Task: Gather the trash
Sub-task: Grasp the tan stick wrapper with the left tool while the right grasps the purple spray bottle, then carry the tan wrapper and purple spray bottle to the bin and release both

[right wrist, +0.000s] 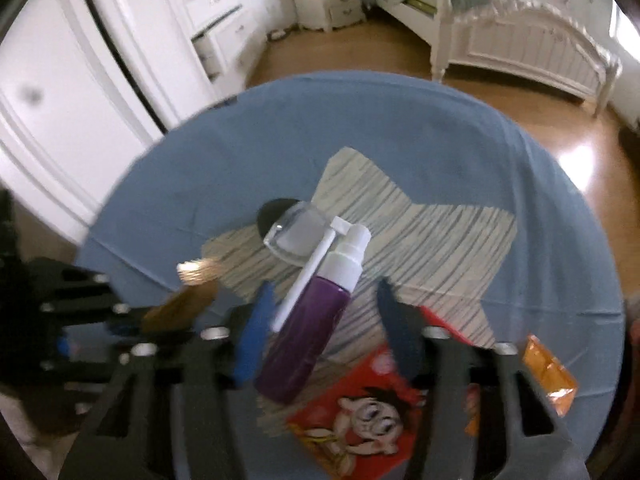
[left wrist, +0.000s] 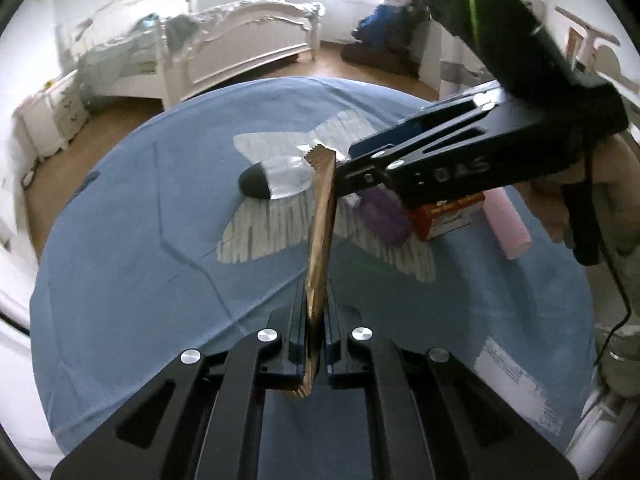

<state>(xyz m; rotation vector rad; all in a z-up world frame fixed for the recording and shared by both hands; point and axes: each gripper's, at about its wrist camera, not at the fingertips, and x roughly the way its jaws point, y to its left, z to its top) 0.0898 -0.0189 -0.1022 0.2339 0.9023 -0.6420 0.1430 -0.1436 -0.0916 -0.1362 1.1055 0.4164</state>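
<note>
My left gripper (left wrist: pixel 316 320) is shut on a gold foil wrapper (left wrist: pixel 320 240) and holds it upright above the blue cloth; the wrapper also shows at the left of the right wrist view (right wrist: pixel 188 296). My right gripper (right wrist: pixel 324 308) is open and empty, its fingers either side of a purple spray bottle (right wrist: pixel 308 320) that lies on the star print. In the left wrist view the right gripper (left wrist: pixel 352 164) reaches in from the right, just beside the wrapper's top. A red cartoon packet (right wrist: pixel 360 408) and an orange wrapper (right wrist: pixel 548 376) lie below it.
A round table with a blue cloth (left wrist: pixel 140 260) holds a clear bottle with a black cap (left wrist: pixel 276 180), a red box (left wrist: pixel 448 216) and a pink roll (left wrist: pixel 508 224). A white bed (left wrist: pixel 224 52) and a nightstand (right wrist: pixel 332 0) stand beyond.
</note>
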